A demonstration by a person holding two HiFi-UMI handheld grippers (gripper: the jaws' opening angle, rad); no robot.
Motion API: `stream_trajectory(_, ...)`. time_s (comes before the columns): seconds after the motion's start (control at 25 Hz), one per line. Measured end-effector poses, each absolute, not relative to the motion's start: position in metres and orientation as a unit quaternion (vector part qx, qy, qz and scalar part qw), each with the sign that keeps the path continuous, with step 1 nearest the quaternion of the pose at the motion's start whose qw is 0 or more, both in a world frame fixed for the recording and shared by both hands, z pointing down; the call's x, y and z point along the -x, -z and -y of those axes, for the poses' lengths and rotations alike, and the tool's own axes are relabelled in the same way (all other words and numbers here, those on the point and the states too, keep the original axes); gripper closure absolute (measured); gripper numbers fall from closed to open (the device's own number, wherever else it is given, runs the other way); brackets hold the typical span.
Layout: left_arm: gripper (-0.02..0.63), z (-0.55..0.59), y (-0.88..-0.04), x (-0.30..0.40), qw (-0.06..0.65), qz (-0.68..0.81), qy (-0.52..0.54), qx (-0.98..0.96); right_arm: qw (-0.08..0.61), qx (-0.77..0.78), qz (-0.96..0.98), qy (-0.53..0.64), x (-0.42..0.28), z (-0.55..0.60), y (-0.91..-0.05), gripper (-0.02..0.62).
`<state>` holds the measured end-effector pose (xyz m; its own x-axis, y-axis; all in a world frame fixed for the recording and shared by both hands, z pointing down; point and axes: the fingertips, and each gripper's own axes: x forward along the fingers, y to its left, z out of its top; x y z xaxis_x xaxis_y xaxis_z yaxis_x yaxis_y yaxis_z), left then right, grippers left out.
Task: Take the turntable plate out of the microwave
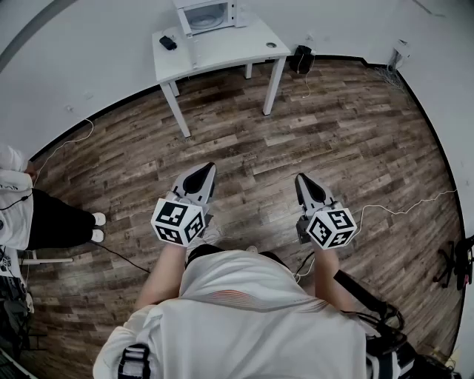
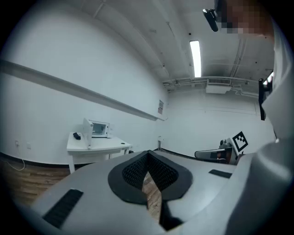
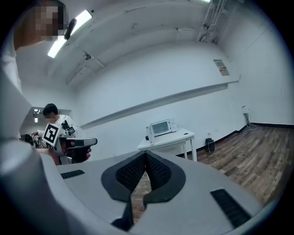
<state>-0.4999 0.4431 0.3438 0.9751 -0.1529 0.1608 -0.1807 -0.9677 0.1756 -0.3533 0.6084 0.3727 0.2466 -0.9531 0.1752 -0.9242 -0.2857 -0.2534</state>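
– Far across the wood floor [image 1: 244,141], on the white table [image 1: 222,50] against the wall, stands the microwave [image 1: 208,15]. The turntable plate must be inside it, but I can't see it from here.

– Is the door open?

– A pale panel [image 2: 87,133] stands out at the microwave's left side in the left gripper view. It's probably the door swung open, though I can't be sure at this range.

– And the claws?

– The left gripper [image 1: 207,170] and the right gripper [image 1: 302,180] are both pinched fully together with nothing between the pads. They're held out side by side over bare floor, well apart from the table.

– How do you expect the plate to handle?

– I'd guess it's glass: stiff, fairly heavy for its thickness, smooth and brittle. It would slip in a light pinch and chip if knocked on the cavity's edge.

– So where would you grip it?

– On the near rim, with the jaws opened a little and closed across its thickness. The other claw should take the rim further round so the plate doesn't sag. Then lift it clear of its hub before drawing it out level.
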Motion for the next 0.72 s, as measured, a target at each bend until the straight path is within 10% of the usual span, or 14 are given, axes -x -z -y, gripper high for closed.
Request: stream_trajectory(0.72,0.595,-0.437,-0.356,0.435,0.107,0.090,-0.069,-0.988,0.033,0.778,-0.603,0.172,0.292,-0.604,-0.398,0.592)
